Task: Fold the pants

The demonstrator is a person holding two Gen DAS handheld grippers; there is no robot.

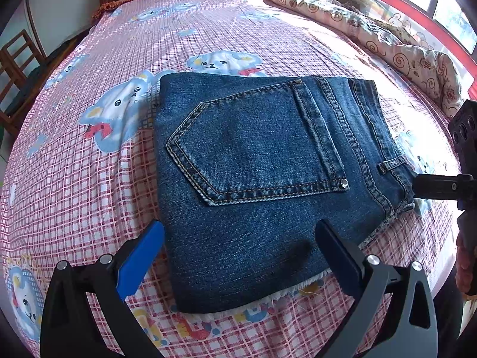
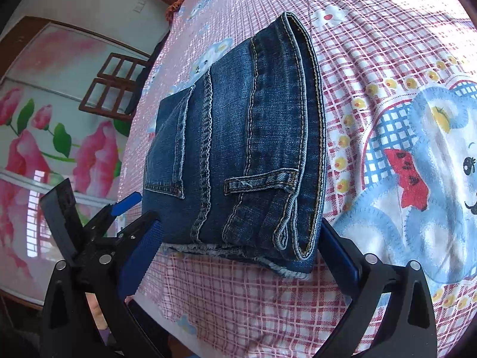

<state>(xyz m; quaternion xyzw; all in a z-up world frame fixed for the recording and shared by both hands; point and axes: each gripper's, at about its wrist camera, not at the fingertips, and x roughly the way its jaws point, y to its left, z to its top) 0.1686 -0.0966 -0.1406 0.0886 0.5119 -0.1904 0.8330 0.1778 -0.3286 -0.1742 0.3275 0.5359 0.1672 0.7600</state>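
The blue denim pants [image 1: 262,173] lie folded into a compact stack on the pink checked bed sheet [image 1: 89,203], back pocket up, frayed hems at the near edge. My left gripper [image 1: 238,238] is open and empty, its fingers spread just above the stack's near edge. In the right wrist view the folded pants [image 2: 238,155] show from the waistband end, belt loop up. My right gripper [image 2: 238,238] is open and empty, its jaws either side of that end. The left gripper also shows in the right wrist view [image 2: 98,217], and the right gripper shows at the left wrist view's right edge [image 1: 441,188].
A crumpled floral quilt [image 1: 387,35] lies along the bed's far right side beside a red window frame [image 1: 402,6]. A wooden chair [image 1: 15,74] stands left of the bed. A flower-patterned wardrobe door [image 2: 44,137] is beyond the bed's edge.
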